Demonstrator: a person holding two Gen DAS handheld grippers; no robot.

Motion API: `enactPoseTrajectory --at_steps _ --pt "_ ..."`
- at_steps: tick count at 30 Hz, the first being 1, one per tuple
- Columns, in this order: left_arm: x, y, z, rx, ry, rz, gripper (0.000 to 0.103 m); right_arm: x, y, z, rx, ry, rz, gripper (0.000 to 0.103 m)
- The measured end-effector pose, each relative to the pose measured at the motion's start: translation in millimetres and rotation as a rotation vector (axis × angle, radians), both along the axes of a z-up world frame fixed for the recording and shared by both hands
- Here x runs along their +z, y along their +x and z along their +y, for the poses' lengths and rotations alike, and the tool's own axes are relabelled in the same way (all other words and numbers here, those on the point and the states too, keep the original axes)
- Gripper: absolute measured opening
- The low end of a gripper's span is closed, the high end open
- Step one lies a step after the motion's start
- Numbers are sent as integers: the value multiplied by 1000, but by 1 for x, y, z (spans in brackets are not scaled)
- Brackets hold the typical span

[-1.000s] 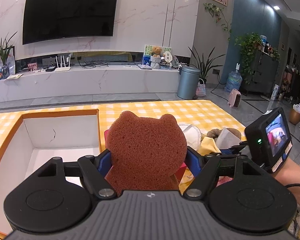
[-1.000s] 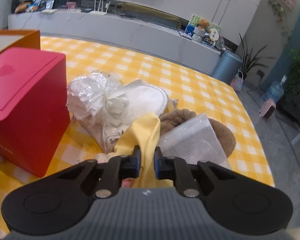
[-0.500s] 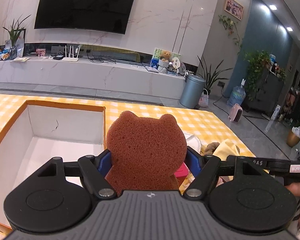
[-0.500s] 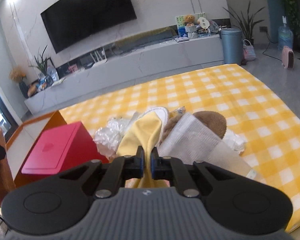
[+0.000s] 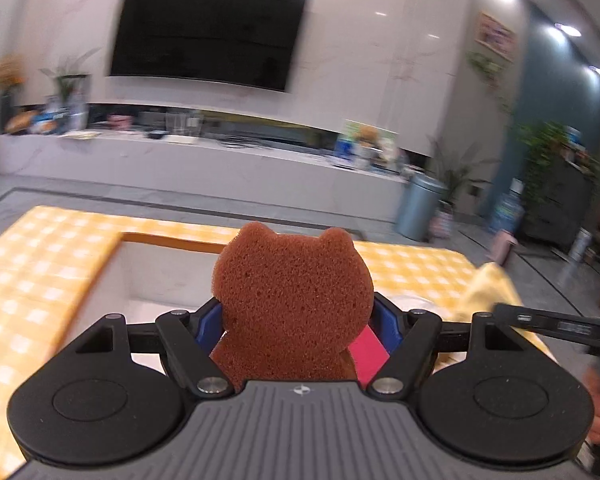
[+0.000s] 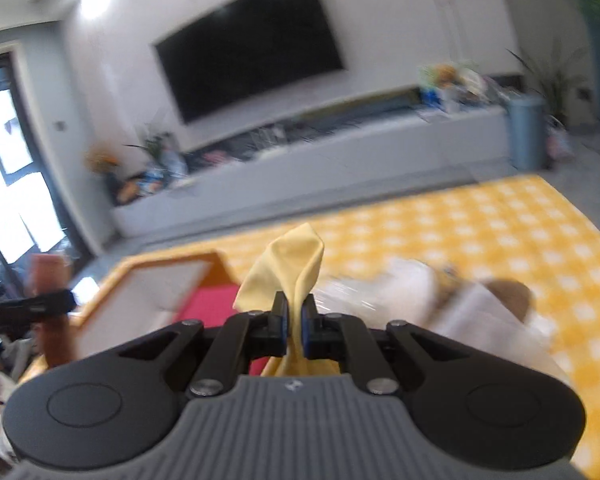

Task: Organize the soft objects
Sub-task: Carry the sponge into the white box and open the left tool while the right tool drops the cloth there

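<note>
- Right now my left hand-held gripper (image 5: 296, 316) stands wide, its blue pads pressed against both sides of a brown bear-shaped sponge (image 5: 292, 300), which sits upright between them.
- My right hand-held gripper (image 6: 295, 320) is pinched nearly together on a yellow cloth (image 6: 290, 270); a fold of it sticks up past the pads and the rest hangs below them.
- From the left wrist view, an orange-rimmed white box (image 5: 156, 280) lies just beyond the sponge, open at the top, on the yellow checked bench (image 5: 40, 264).
- A red box (image 6: 212, 300) shows just behind the right gripper, beside the white box's orange wall.
- Off to the right on the bench sits a blurred heap of pale soft things (image 6: 420, 292) with something brown (image 6: 508, 296) at its far edge; I cannot tell them apart.
- Beyond the bench, a dark television (image 5: 208, 32) hangs on the pale wall above a long low counter (image 5: 180, 160).
- At the right edge of the left view, the yellow cloth and the other gripper's dark arm show.
</note>
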State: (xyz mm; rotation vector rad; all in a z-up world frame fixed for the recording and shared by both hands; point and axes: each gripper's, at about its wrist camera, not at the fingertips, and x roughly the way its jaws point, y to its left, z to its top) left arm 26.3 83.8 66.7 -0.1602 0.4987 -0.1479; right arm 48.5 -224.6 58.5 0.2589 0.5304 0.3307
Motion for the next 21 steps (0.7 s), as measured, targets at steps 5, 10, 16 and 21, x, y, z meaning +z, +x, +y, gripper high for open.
enactPoseTrajectory --at_steps 5,10,16,21 --pt "-5 11 22 144 88 28 85 33 3 50 67 53 15 4" --pt "-17 24 42 215 181 88 85 61 17 120 163 62 10 4" --pt "-27 30 79 257 111 165 85 43 19 202 262 -56 65 4" --pt "-39 31 101 216 40 213 85 3 31 237 282 -109 162 4"
